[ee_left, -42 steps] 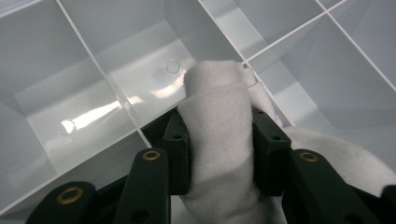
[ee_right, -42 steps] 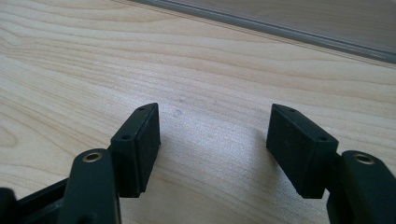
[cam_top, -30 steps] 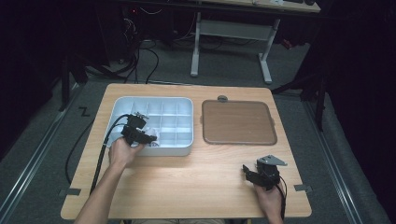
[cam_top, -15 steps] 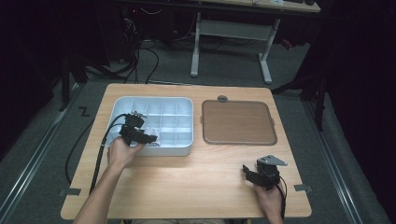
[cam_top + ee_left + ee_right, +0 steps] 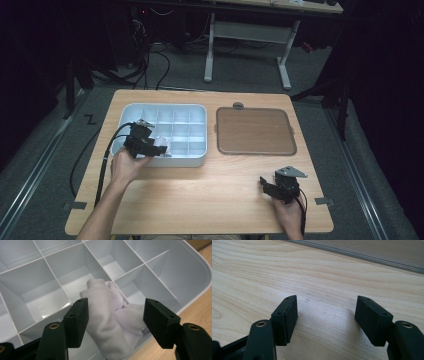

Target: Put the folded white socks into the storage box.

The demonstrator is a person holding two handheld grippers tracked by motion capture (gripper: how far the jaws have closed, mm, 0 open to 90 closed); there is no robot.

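- Dark room all round, with cables on the grey floor and a white-legged desk behind; pale wooden table (image 5: 200,195) lit in the middle of the high view.
- On that table: white divided tray (image 5: 197,111) at the left, brown flat tray (image 5: 255,131) just beside it at the right, the two apart by a narrow strip of wood.
- Left gripper (image 5: 159,148) over the tray's near edge, held by the left hand (image 5: 127,166), cable trailing off the table's left side; white cloth (image 5: 164,145) just visible at its tip.
- Right gripper (image 5: 270,186) near the table's front right corner, well apart from both trays, grey three-cornered plate on top.
- Left gripper view: cloth (image 5: 111,322) bunched in a near-row compartment beside the tray's near rim (image 5: 200,285), spilling over a divider; left gripper (image 5: 115,315) released, jaws just been opening, cloth lying between them, the left pad close against a fold and the right pad clear of it.
- Right gripper view: right gripper (image 5: 327,312) released, jaws wide over bare wood (image 5: 324,272), nothing between them; brown tray's edge (image 5: 362,255) across the top.
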